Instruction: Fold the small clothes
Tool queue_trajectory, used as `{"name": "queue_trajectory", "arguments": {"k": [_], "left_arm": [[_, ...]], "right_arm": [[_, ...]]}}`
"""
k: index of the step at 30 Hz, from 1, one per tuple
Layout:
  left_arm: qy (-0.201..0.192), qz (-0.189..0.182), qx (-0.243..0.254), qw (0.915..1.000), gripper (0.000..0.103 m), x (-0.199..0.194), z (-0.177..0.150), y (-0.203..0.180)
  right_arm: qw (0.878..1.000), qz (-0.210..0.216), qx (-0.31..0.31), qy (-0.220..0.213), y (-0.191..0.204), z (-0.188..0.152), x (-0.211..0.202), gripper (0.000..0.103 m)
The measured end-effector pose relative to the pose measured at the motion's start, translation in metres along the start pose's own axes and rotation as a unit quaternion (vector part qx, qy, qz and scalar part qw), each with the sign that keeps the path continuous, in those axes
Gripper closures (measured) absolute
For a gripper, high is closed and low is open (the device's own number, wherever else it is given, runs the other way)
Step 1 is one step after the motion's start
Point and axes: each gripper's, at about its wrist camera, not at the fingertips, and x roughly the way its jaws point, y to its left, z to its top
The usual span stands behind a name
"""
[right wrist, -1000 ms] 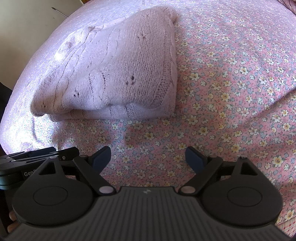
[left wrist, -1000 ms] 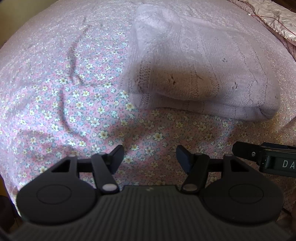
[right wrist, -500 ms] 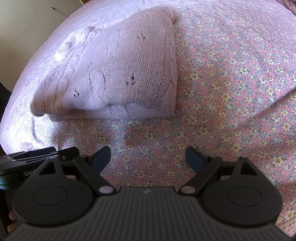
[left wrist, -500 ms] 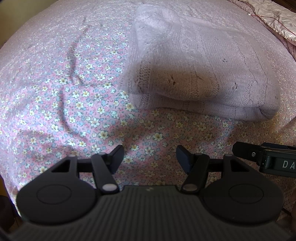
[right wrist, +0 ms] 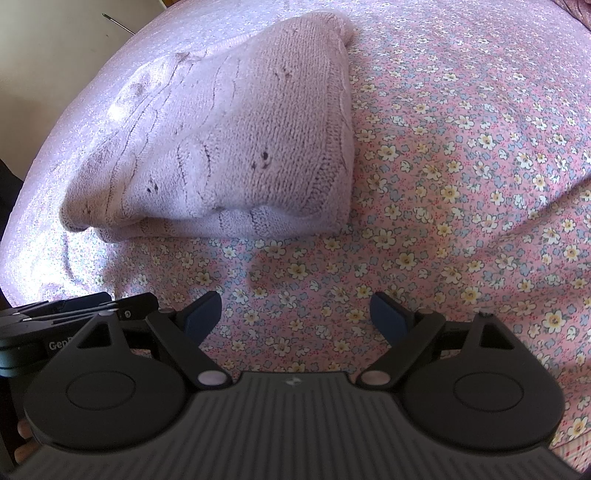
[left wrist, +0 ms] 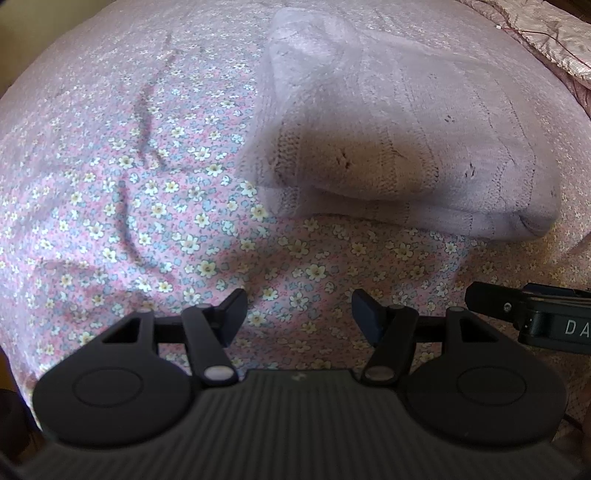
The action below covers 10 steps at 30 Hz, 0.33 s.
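A folded lilac knitted sweater point(left wrist: 399, 147) lies on the flowered pink bedsheet point(left wrist: 147, 206), ahead and to the right of my left gripper point(left wrist: 299, 310). That gripper hovers over bare sheet, open, with nothing between its fingers. In the right wrist view the same sweater point(right wrist: 236, 147) sits ahead and to the left. My right gripper point(right wrist: 295, 314) is open wider, also empty, above the sheet point(right wrist: 461, 184) short of the sweater's near folded edge. Neither gripper touches the sweater.
The other gripper's black body shows at the right edge of the left view point(left wrist: 535, 317) and at the lower left of the right view point(right wrist: 55, 325). A quilted pink cover point(left wrist: 546, 33) lies at the far right. A pale wall point(right wrist: 48, 55) borders the bed.
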Motion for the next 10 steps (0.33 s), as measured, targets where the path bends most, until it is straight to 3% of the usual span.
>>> {"name": "queue_trajectory", "arguments": {"k": [10], "left_arm": [[0.012, 0.002, -0.001, 0.9999, 0.039, 0.0047, -0.0006, 0.0025]], "right_arm": [[1.000, -0.001, -0.002, 0.001, 0.0008, -0.0008, -0.0005, 0.011]]}}
